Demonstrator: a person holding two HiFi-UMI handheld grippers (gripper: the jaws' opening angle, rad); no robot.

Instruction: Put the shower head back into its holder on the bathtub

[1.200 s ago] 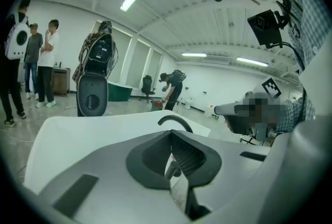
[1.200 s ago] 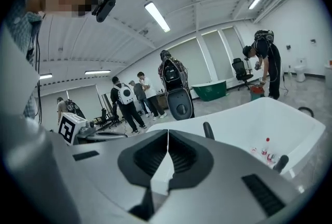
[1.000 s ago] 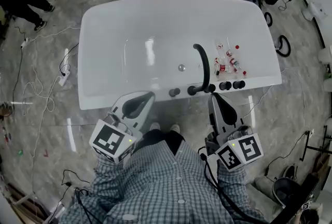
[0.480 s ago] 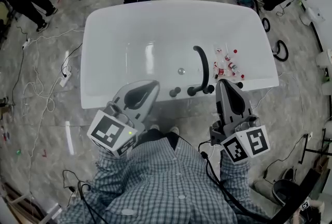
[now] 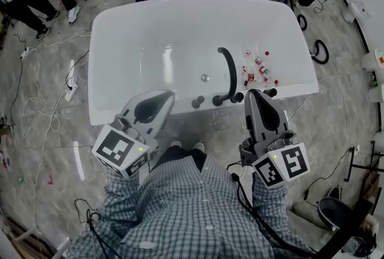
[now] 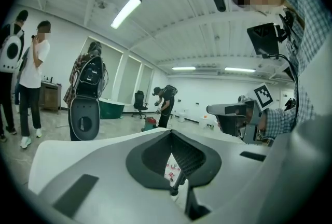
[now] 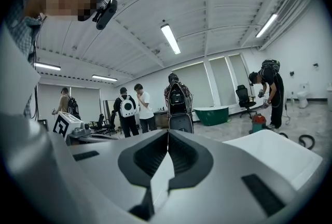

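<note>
Both grippers sit higher than a second ago, tips at the near rim of the bathtub (image 5: 99, 66). Jaws of left gripper (image 5: 167, 96) and right gripper (image 5: 253, 93) are closed, empty. No loose shower head shows; black fittings (image 5: 217, 100) line the rim, maybe it's seated there, can't tell. Approach or retreat, unclear.

You're standing in a big open hall, a lab or workshop floor by the look of it. The white bathtub (image 5: 180, 18) in front of you stands free on a polished, stone-patterned floor (image 5: 48, 150), with loose cables (image 5: 36, 102) and a power strip (image 5: 71, 89) lying off its left edge. Long strip lights (image 7: 170, 39) hang from a bare, beamed ceiling. Past the tub's far edge you can see an office chair (image 7: 243, 97), a second, green tub (image 7: 211, 114) and people with backpacks (image 7: 126, 109) — all in the one room.
</note>
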